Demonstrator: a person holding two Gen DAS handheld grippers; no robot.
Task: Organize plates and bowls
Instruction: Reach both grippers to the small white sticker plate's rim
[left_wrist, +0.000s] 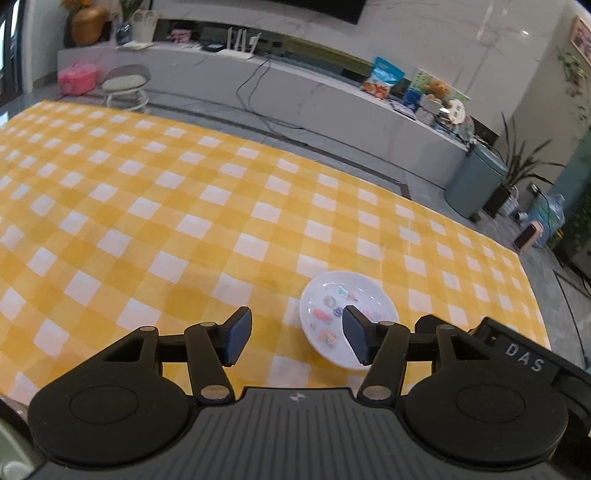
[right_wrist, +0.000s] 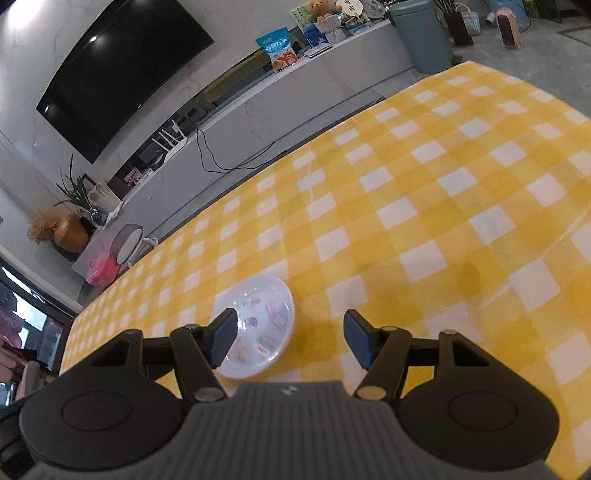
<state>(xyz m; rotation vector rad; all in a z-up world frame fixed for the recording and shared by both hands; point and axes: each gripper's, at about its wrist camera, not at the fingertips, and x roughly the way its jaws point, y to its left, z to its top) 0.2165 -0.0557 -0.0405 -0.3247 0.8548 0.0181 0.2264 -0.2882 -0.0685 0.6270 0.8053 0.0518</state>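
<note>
Your left gripper (left_wrist: 295, 338), a black two-finger tool with dark blue pads, hangs above the yellow-and-white checked tablecloth (left_wrist: 184, 221) with its jaws spread wide and nothing between them; only cloth shows in the gap. The shallow white round plate printed with small coloured pictures (left_wrist: 332, 295) lies flat on the cloth just beyond and to the right of that gap, and your right-hand blue pad (left_wrist: 356, 338) overlaps the plate's near side in the left wrist view, though you cannot tell whether it touches the rim. Your right gripper (right_wrist: 290, 339), of the same build, is likewise parted wide and grips nothing. Seen from it, the same plate (right_wrist: 266, 295) sits toward the left, partly behind your left-hand pad (right_wrist: 221, 338), with bare cloth (right_wrist: 443, 184) filling the space between the fingers. In the left wrist view part of another black tool body lettered "DAS" (left_wrist: 524, 356) shows at the lower right edge. Beyond the table a long grey low cabinet (left_wrist: 295, 92) runs along the wall, carrying a blue snack bag (left_wrist: 384, 77), with a dark wall-mounted screen (right_wrist: 122, 74) above it and a grey-blue round bin (left_wrist: 476, 181) at its end.
</note>
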